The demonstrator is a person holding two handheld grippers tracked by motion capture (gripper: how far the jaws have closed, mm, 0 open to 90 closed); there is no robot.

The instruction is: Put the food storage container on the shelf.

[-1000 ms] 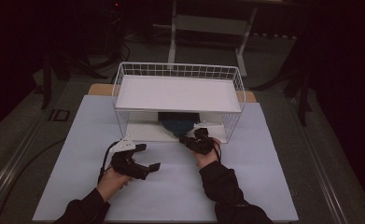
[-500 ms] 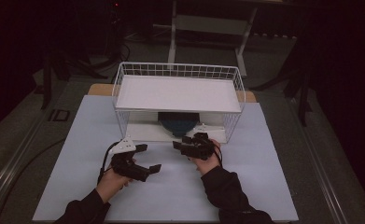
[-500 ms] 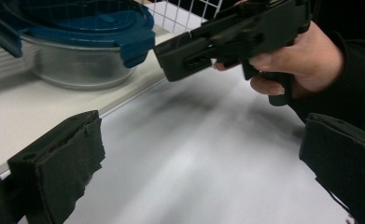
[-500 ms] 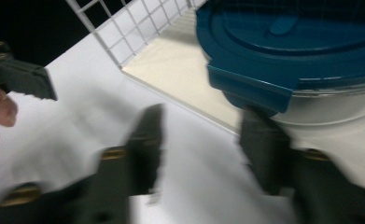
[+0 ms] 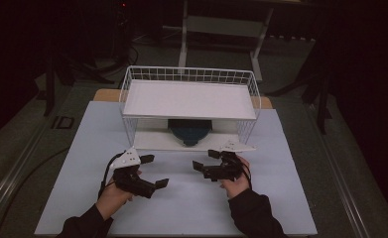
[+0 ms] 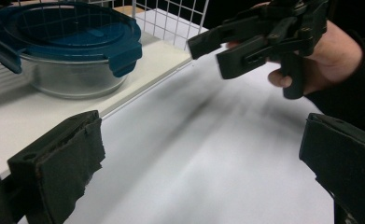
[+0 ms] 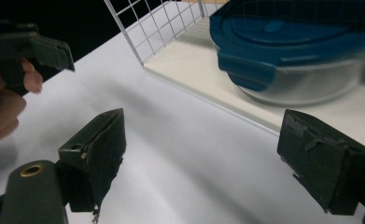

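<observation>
On the left, a hand holds the left tongs [image 5: 158,171] low over the white counter [image 5: 191,208], jaws wide with nothing between them. From the left gripper view, both black pads [image 6: 73,154] frame bare counter.

In the middle, at the far side of the counter, stands a white wire rack [image 5: 189,101] with a flat white upper shelf. Under that shelf, on the rack's white base, sits a glass bowl [image 5: 189,131] with a dark blue clip-on lid. It rests near the open front edge, well apart from both tongs. The left gripper view shows the bowl [image 6: 73,56] up close, lid fastened, with rack mesh behind it.

On the right, the other hand holds the right tongs [image 5: 206,159] just above the counter in front of the rack. Their jaws have just been opening and now stand wide and empty. In the right gripper view, the bowl [image 7: 306,60] lies beyond the pads, untouched.
</observation>
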